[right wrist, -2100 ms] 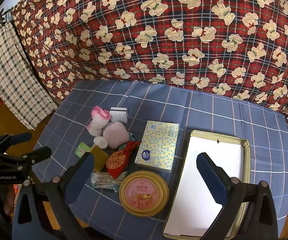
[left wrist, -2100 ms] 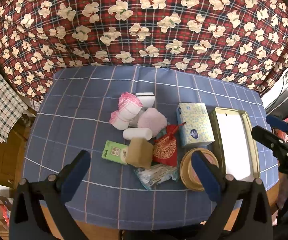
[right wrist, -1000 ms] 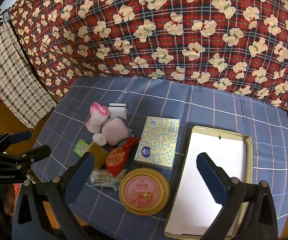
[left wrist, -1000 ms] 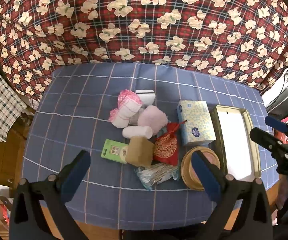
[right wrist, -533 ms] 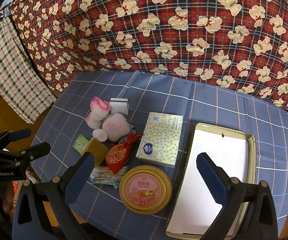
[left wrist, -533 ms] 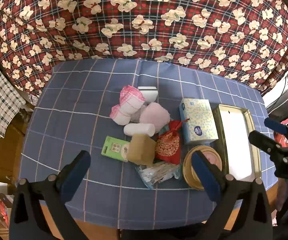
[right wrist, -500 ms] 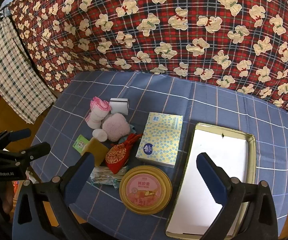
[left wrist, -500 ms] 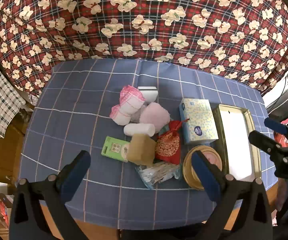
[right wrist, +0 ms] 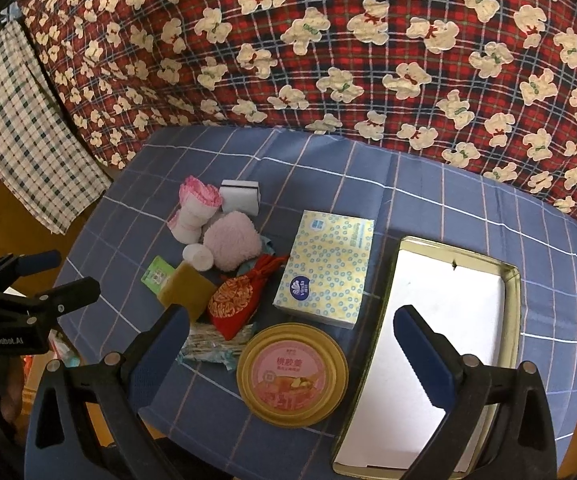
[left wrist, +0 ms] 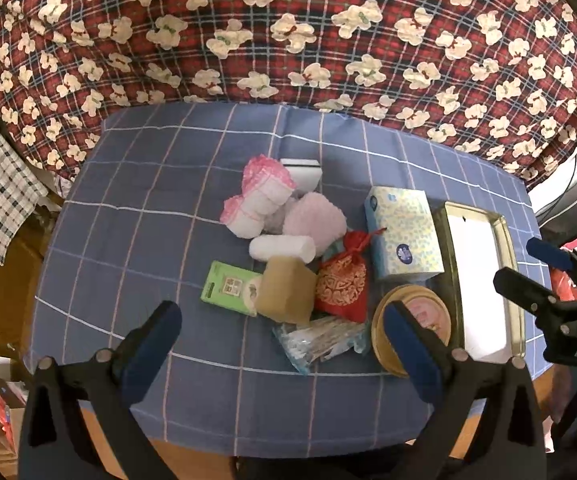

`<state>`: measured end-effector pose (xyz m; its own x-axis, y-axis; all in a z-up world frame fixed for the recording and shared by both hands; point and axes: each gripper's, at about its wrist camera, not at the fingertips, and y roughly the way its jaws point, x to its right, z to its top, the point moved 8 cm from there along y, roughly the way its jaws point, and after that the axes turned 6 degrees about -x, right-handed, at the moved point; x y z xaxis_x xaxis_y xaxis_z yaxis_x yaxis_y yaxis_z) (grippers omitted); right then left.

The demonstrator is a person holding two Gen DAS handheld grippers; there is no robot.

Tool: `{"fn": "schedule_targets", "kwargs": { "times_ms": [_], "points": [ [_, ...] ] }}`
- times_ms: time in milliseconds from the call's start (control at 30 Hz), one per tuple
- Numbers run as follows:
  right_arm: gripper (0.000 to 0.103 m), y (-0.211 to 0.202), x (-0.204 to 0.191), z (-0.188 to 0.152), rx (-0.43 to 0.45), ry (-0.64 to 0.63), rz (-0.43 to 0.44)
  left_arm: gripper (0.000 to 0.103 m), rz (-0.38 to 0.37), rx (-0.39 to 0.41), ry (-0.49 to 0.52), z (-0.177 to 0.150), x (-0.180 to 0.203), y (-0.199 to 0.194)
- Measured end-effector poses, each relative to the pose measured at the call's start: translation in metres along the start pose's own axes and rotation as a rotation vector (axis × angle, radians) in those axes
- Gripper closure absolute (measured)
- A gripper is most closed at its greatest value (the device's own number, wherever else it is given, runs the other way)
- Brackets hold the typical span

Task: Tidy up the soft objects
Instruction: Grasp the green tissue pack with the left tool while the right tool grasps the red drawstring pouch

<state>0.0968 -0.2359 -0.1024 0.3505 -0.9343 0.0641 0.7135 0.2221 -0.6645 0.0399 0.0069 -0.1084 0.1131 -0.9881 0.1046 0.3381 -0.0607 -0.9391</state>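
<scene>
Soft objects, left wrist view: a tight heap ahead of the left gripper (left wrist: 280, 330), between its two spread fingers and beyond their tips; the fluffy pink pad (left wrist: 315, 226), the pink-frilled rolls (left wrist: 258, 200), the white roll (left wrist: 282, 249), the tan sponge (left wrist: 286, 290) and the red pouch (left wrist: 342, 286) touch or overlap one another.
Risk, left wrist view: closing on one piece may drag a neighbour, since the sponge leans on the green packet (left wrist: 230, 288) and the pouch lies against the bag of cotton swabs (left wrist: 320, 342); the hard round tin (left wrist: 412, 320) sits just behind the right-hand fingertip and could be knocked.
Pose, left wrist view: held high above the near table edge, tilted down at the heap, jaws wide apart, gripping nothing; the right gripper (left wrist: 536, 268) hangs far to the right, beside the tray (left wrist: 514, 280).

Soft objects, right wrist view: ahead and left of the right gripper (right wrist: 290, 330), well left of the tray (right wrist: 514, 308), which holds nothing.
Risk, right wrist view: the tissue box (right wrist: 326, 266) and the tin stand between heap and tray, so a low carry might clip them; a limp pouch may sag out of a shallow pinch.
Pose, right wrist view: raised over the tin and the tray's near end, fingers spread wide and bare; the left gripper (right wrist: 54, 276) waits off the table's left edge.
</scene>
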Motion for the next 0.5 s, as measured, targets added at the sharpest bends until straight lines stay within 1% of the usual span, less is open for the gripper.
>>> {"fn": "schedule_targets", "kwargs": {
  "times_ms": [133, 233, 333, 433, 467, 500],
  "points": [
    [0.0, 0.006, -0.004, 0.0, -0.001, -0.023, -0.002, 0.001, 0.029, -0.009, -0.007, 0.0, -0.018, 0.013],
    [0.0, 0.014, -0.007, 0.0, -0.006, -0.056, 0.001, 0.003, 0.066, -0.022, -0.017, -0.003, -0.038, 0.029],
    [0.001, 0.025, -0.012, 0.001, -0.021, -0.097, -0.008, 0.003, 0.051, -0.043, -0.034, -0.009, -0.049, 0.045],
    [0.001, 0.038, -0.018, 0.001, -0.04, -0.132, -0.004, 0.004, 0.043, -0.05, -0.025, -0.014, -0.051, 0.058],
    [0.004, 0.043, -0.021, 0.002, -0.045, -0.144, -0.002, 0.006, 0.038, -0.052, -0.021, -0.015, -0.051, 0.063],
    [0.011, 0.047, -0.024, 0.002, -0.047, -0.16, 0.001, 0.009, 0.036, -0.057, -0.019, -0.016, -0.052, 0.068]
  ]
}}
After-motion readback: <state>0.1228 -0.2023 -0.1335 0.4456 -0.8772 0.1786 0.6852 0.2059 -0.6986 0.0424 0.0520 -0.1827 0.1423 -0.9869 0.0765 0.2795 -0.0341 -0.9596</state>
